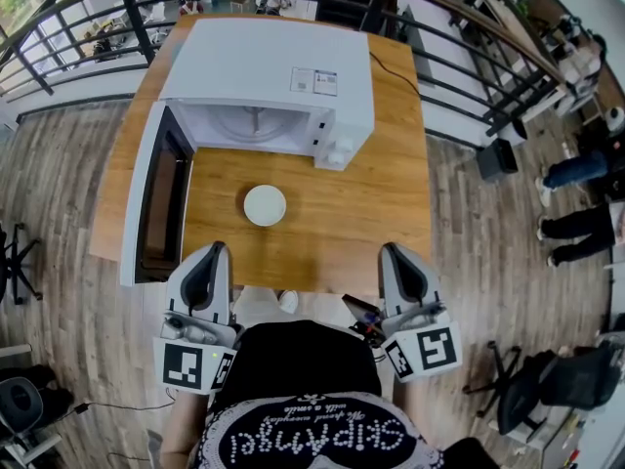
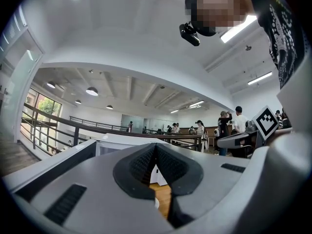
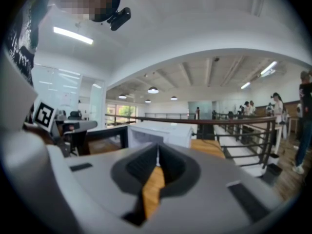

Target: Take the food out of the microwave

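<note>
Mezzanine with plank floor (image 1: 68, 193) and a dark railing (image 1: 459, 66) running round a wooden counter (image 1: 342, 213).

The left gripper (image 1: 217, 247) and right gripper (image 1: 389, 247) are at the near counter edge, well apart. Fingers on both are clenched tip to tip with nothing between them, as both gripper views confirm (left (image 2: 156, 146), right (image 3: 157, 148)).

- Dish (image 1: 265, 205): white, round, on the counter ahead of the fingers, between the two grippers and nearer the left. It is outside the oven. Contents cannot be told from above.
- Microwave (image 1: 264, 62): white, beyond the dish. Its door (image 1: 156, 203) is swung open and reaches back toward the left fingers on their outer side. The turntable (image 1: 249, 123) is visible inside.
- Bare counter lies between fingers and dish.

Head view only: the dish, an office chair (image 1: 547, 379) and standing legs (image 1: 576, 228) off to the right of the right fingers.

Left gripper view only: ceiling lights (image 2: 91, 90), distant people (image 2: 225, 126), and the other gripper's marker cube (image 2: 267, 122).

Right gripper view: microwave (image 3: 161, 130) ahead-left of the fingers, railing (image 3: 234, 126) ahead-right.
</note>
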A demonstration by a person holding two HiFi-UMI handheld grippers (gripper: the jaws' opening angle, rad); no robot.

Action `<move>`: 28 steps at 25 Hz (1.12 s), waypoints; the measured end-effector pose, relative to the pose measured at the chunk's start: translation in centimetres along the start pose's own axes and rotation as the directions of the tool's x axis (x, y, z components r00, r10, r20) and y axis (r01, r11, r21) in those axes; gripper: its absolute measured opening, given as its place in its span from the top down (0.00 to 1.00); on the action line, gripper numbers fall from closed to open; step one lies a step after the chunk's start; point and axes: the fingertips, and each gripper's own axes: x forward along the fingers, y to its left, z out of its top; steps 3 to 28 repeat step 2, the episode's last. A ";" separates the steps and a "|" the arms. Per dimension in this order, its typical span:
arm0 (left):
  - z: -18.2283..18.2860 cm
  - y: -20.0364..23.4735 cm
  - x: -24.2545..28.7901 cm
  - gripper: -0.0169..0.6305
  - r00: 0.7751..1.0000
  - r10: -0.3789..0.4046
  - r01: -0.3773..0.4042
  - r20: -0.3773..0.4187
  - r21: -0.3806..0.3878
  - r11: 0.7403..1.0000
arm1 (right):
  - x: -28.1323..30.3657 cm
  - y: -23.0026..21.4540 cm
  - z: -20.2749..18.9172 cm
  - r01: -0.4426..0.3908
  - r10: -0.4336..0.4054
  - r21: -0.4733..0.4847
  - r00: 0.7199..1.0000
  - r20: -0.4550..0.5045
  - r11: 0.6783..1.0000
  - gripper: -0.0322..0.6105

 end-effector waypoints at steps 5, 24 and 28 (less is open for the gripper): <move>0.0 -0.1 0.1 0.93 1.000 0.000 0.000 0.002 0.000 1.000 | 0.0 -0.1 0.0 -0.002 0.002 0.000 1.000 0.002 1.000 0.89; 0.0 -0.1 0.1 0.93 1.000 0.000 0.000 0.002 0.000 1.000 | 0.0 -0.1 0.0 -0.002 0.002 0.000 1.000 0.002 1.000 0.89; 0.0 -0.1 0.1 0.93 1.000 0.000 0.000 0.002 0.000 1.000 | 0.0 -0.1 0.0 -0.002 0.002 0.000 1.000 0.002 1.000 0.89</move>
